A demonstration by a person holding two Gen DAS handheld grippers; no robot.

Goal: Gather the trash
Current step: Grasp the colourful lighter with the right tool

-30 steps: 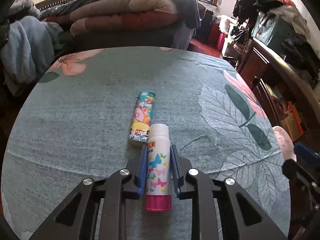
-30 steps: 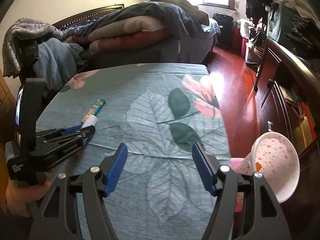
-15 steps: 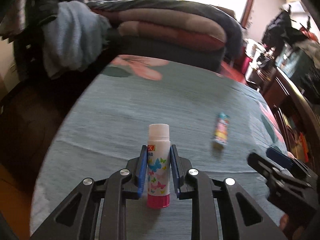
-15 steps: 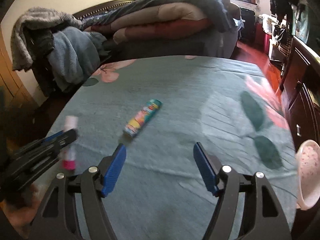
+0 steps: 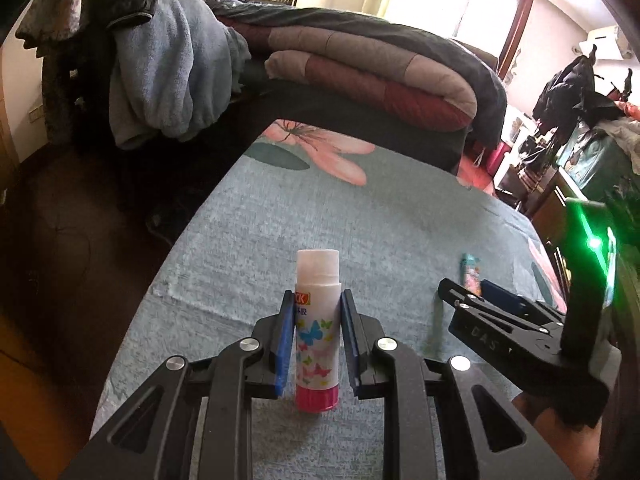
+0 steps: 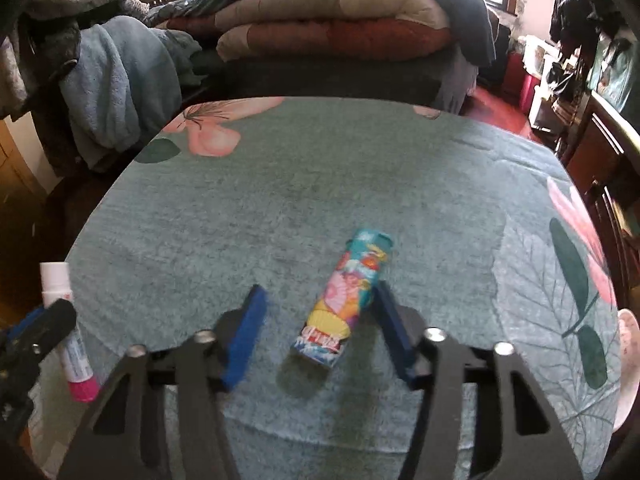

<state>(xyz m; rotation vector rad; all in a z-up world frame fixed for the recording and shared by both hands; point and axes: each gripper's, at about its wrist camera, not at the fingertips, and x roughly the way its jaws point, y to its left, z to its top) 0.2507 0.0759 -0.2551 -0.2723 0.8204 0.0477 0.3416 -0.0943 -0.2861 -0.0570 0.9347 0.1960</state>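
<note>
Since one second ago, left gripper [image 5: 314,344] has carried the glue stick [image 5: 317,334] off toward the left edge of the teal floral cloth [image 6: 320,184]; right gripper [image 6: 320,332] has dropped from a high, wide view down to the cartoon-printed tube [image 6: 346,300], which then lay touching the glue stick.

Left wrist view: glue stick sits at lower centre, clamped between the blue pads [image 5: 283,340] at mid-body, white cap forward, pink base toward the camera. Held by the body, probably so neither end can slip out. Cloth edge and dark floor fill the left of the frame. The tube is small at right centre, just past the right gripper's tip.

Right wrist view: jaws apart, straddling the tube at centre frame. Tube lies flat, slanted, teal end to the upper right. Right pad looks to be touching or just beside the tube's side; left pad stands clear of it. Frame is slightly blurred, so contact is uncertain. Approach along the tube's length suits a grip across its narrow width.

Judgement: one item in hand, second about to be gripped. A pink-speckled bowl [image 6: 628,364], partly visible at the right edge, may be the bin; cannot confirm.

Background, upper frame: folded quilts [image 6: 332,32], blue blanket [image 6: 116,92].
</note>
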